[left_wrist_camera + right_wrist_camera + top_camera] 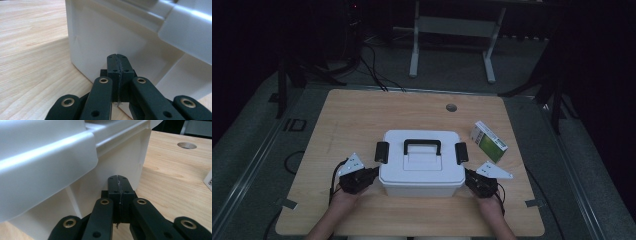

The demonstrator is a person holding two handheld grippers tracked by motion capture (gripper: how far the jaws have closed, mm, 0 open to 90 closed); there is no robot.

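In the left gripper view the left gripper has its two black jaws pressed flat together with nothing between them, tips pointing at 12 o'clock and reaching the side wall of the white box. Whether the tips actually touch that wall or sit just shy of it cannot be told. The wall fills the view from 11 to 2 o'clock of the jaws, with the box's overhanging lid rim up at 1 o'clock.

In the right gripper view the right gripper is likewise closed on itself, pinching nothing, and its tips meet the opposite end wall of the white box, which spreads from 9 to 12 o'clock; the lid rim hangs over at 10 o'clock.

From the high view, the box stands near the middle of the wooden table, slightly toward the person, its black handle on top and a black latch at each end. The left gripper sits at the box's 8 o'clock, the right at its 4 o'clock. A small green-and-white carton lies at the box's 2 o'clock, apart from it. A round cable hole is at 12 o'clock.
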